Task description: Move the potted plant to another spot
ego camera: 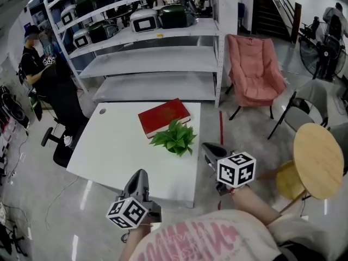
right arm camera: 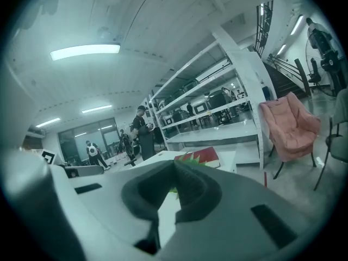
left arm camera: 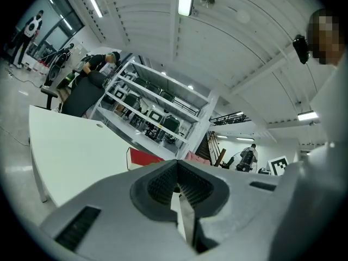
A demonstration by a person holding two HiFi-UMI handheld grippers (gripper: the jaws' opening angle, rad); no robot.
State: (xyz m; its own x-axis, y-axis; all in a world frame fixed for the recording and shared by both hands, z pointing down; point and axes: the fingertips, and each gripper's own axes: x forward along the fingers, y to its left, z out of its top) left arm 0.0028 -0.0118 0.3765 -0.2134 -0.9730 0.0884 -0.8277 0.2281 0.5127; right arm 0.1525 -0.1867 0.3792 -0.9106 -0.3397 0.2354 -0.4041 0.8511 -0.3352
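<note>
White table (ego camera: 119, 145) stands before grey shelving (ego camera: 157, 64), and on it the potted plant (ego camera: 175, 137) sits toward the far right part of the top, its leaves touching the near edge of a red book (ego camera: 163, 116). Near the table's front edge the left gripper (ego camera: 140, 174) has its jaws pressed together with nothing between them. At the table's right front corner the right gripper (ego camera: 209, 147) is likewise closed and empty, apart from the plant.
</note>
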